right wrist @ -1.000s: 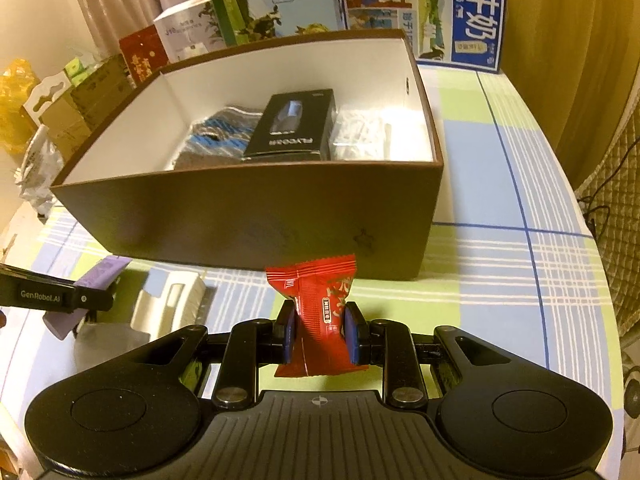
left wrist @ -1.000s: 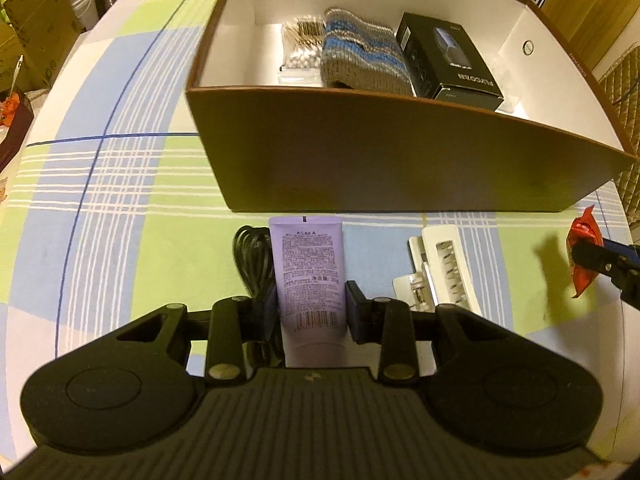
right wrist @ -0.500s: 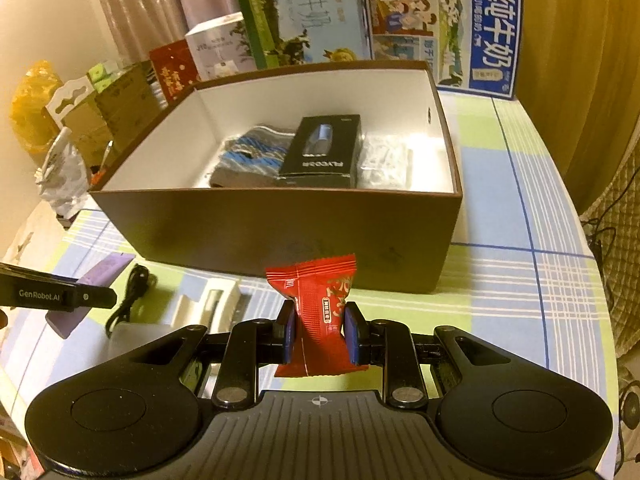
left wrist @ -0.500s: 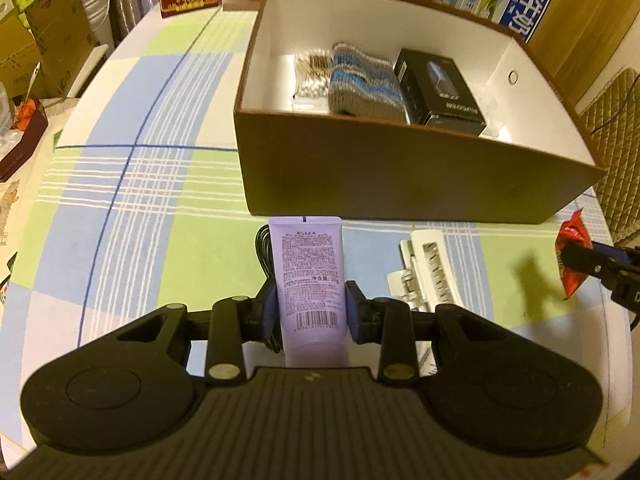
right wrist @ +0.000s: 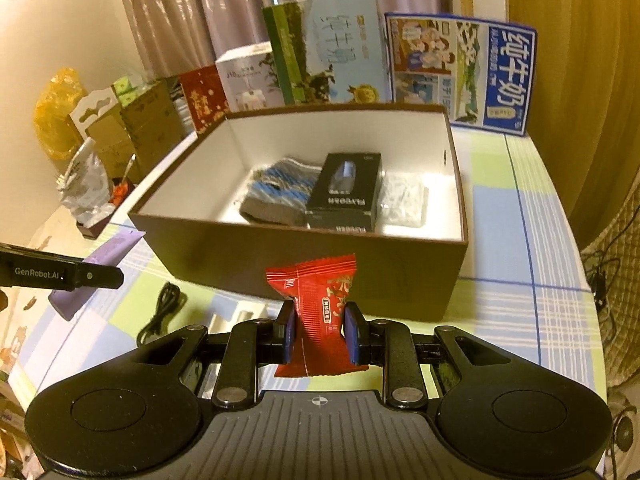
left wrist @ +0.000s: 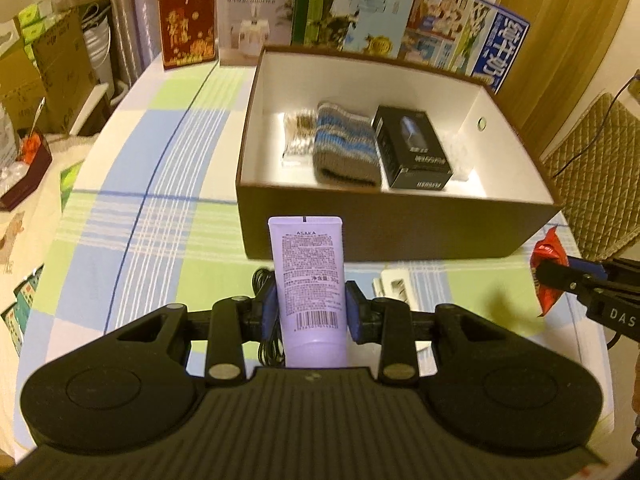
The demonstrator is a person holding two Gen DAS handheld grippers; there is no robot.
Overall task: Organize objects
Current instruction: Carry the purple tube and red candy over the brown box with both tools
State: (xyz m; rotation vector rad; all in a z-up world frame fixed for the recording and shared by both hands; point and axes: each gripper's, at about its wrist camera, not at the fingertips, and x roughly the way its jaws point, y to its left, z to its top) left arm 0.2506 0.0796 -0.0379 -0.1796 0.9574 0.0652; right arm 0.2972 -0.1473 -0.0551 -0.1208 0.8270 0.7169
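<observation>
My left gripper (left wrist: pixel 310 310) is shut on a lilac tube (left wrist: pixel 308 276), held in the air in front of the brown box (left wrist: pixel 400 232). My right gripper (right wrist: pixel 320 332) is shut on a red snack packet (right wrist: pixel 318 312), also lifted short of the box (right wrist: pixel 304 264). The box is white inside and holds a striped knitted piece (left wrist: pixel 344 148), a black carton (left wrist: pixel 412 152), a cotton-swab pack (left wrist: pixel 298 132) and a clear bag (right wrist: pixel 402 200). The right gripper with the packet (left wrist: pixel 550 276) shows at the right edge of the left wrist view; the left gripper and the tube (right wrist: pixel 100 264) show at the left of the right wrist view.
A black cable (right wrist: pixel 160 312) and a white pack (left wrist: pixel 396 284) lie on the checked tablecloth (left wrist: pixel 132 216) in front of the box. Cartons and printed boxes (right wrist: pixel 460 72) stand behind it. Cardboard boxes (left wrist: pixel 52 76) are off the table's left; a quilted chair (left wrist: pixel 600 160) is at the right.
Both grippers have risen and pulled back from the box, so its inside shows more. The tube and the packet stay gripped.
</observation>
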